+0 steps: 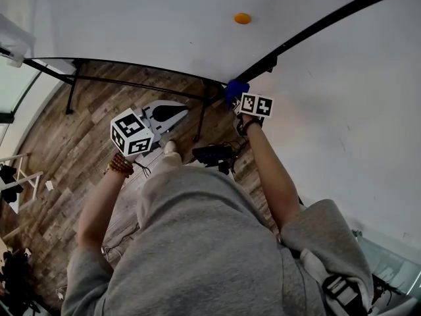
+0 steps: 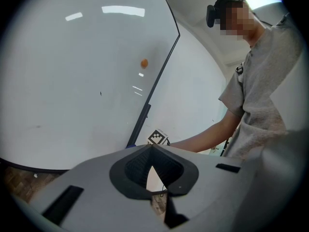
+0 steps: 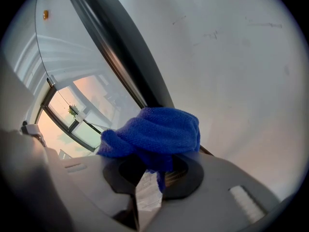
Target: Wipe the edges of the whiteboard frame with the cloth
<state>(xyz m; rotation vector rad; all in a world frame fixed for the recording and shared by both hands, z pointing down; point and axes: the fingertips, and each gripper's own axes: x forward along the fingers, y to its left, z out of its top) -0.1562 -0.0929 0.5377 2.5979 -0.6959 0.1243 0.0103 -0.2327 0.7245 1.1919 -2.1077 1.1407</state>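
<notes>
Cloth (image 3: 154, 132) pinched in right claw (image 3: 155, 164), at frame (image 3: 116, 57)

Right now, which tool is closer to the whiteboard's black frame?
Right. The right tool holds the blue cloth at the frame; the left tool is shut, empty, apart from it.

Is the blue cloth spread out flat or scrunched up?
Scrunched up: the blue cloth bulges in a lump from the right gripper.

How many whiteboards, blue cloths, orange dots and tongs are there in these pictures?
Whiteboard: 1
Blue cloth: 1
Orange dot: 1
Tongs: 2, the left tongs and the right tongs
Total: 5
</notes>
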